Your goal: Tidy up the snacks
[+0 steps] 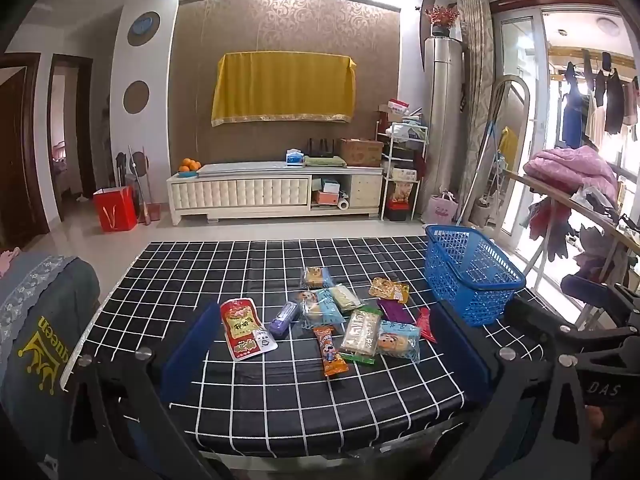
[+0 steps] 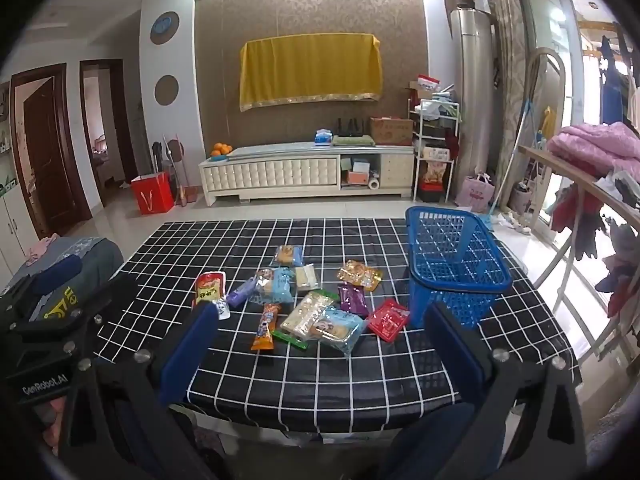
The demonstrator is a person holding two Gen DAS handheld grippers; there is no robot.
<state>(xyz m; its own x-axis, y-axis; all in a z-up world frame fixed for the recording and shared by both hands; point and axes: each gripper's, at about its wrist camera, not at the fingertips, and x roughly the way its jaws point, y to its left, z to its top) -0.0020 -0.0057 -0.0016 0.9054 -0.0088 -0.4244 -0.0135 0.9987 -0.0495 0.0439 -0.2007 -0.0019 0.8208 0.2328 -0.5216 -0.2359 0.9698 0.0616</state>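
A: Snacks, where? Largest item first.
B: Black white-gridded tablecloth (image 1: 192,272); blue plastic mesh basket (image 1: 472,276) at its right edge; snack packets (image 1: 360,332) scattered mid-table beside it.
A: Tools?
B: Left gripper (image 1: 328,344) and right gripper (image 2: 328,340): jaws spread wide, empty.

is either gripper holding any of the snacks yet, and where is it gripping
Nothing is held. The left gripper and right gripper both stand open above the table, with the snack packets lying loose ahead.
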